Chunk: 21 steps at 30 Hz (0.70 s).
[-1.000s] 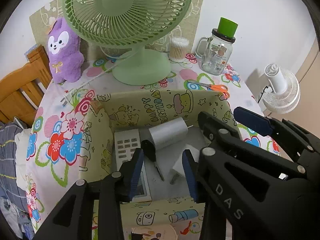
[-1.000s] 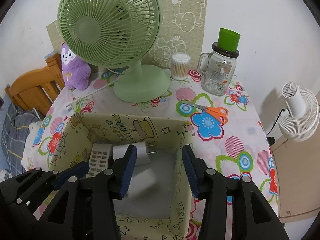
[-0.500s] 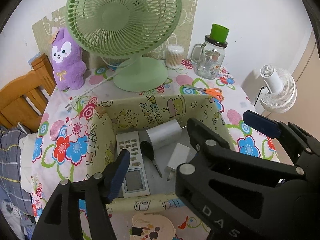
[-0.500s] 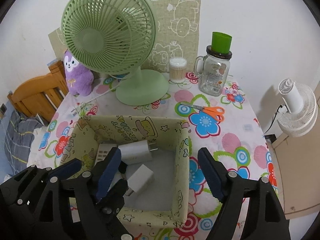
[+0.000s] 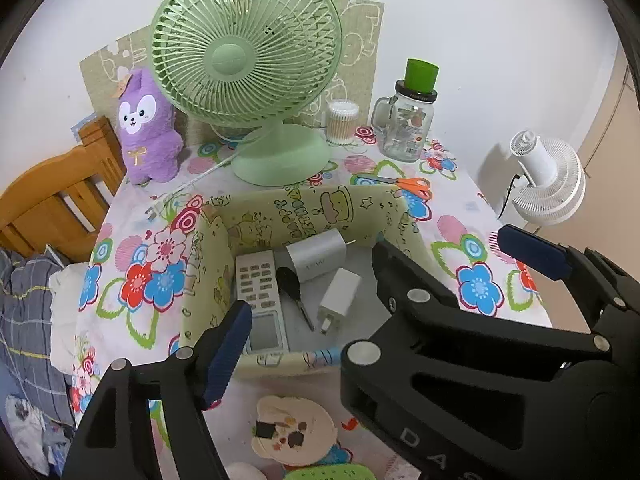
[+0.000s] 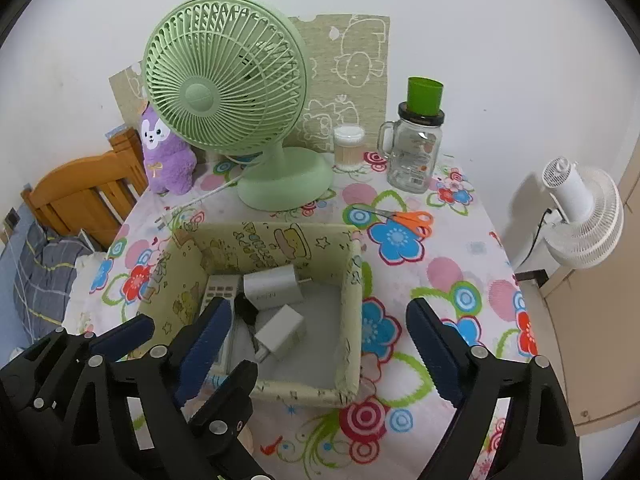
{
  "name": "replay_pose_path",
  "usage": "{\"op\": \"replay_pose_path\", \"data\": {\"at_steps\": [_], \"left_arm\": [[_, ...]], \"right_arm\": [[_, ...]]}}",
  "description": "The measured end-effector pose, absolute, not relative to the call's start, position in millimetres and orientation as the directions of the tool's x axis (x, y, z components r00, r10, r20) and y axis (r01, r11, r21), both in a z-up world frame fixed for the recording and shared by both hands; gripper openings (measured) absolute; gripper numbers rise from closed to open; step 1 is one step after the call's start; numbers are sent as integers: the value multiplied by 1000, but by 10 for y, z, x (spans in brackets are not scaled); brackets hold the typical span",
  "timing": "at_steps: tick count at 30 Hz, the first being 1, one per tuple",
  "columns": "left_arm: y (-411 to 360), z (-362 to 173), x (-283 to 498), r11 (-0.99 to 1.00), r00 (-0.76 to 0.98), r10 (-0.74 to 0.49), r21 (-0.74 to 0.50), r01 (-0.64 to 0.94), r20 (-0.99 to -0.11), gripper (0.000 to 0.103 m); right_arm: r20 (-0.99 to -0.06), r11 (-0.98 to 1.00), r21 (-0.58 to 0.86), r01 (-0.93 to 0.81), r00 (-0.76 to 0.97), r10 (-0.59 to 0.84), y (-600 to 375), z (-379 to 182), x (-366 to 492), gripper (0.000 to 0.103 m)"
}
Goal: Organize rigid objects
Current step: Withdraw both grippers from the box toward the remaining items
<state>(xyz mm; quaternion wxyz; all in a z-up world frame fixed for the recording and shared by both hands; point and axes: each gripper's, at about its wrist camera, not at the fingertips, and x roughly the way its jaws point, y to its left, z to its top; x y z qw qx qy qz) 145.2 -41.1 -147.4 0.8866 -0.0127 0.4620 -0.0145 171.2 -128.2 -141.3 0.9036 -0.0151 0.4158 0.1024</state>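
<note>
A yellow cartoon-print box [image 5: 312, 208] [image 6: 352, 280] sits on the flowered tablecloth. Inside lie a white remote [image 5: 260, 292] [image 6: 218, 290], a black key [image 5: 290, 280] [image 6: 245, 312], a silver charger block [image 5: 318, 254] [image 6: 274, 288] and a small white plug [image 5: 338, 294] [image 6: 280, 332]. My left gripper [image 5: 304, 364] is open and empty, above the box's near edge. My right gripper [image 6: 320, 344] is open and empty, above the box's near right part. The right gripper's body also shows in the left wrist view [image 5: 460, 320].
A green desk fan [image 6: 240, 100], purple plush [image 6: 164, 152], cotton swab jar [image 6: 349, 148] and glass mug jar [image 6: 416, 152] stand at the back. Orange scissors [image 6: 404, 218] lie behind the box. A white fan [image 6: 580, 208] stands off the right edge, a wooden bedframe [image 6: 80, 196] at left.
Both grippers opened wide and pulled back up from the box. The small white plug now lies free in the box beside the key.
</note>
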Motion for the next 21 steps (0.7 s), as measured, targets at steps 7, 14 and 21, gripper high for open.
{"op": "replay_pose_path", "data": {"at_steps": [7, 14, 21], "left_arm": [[-485, -1397, 1291, 1000, 582, -22, -25, 4, -813, 82], [-543, -1318, 1131, 1000, 596, -6, -12, -6, -803, 83], [-596, -1260, 962, 1000, 610, 13, -3, -25, -792, 88]], "right_arm": [[-747, 976, 65, -208, 638, 186, -1361, -1333, 1548, 93], [-741, 973, 71, -219, 641, 198, -1416, -1265, 1394, 93], [-742, 971, 62, -232, 639, 200, -1456, -1206, 1243, 93]]}}
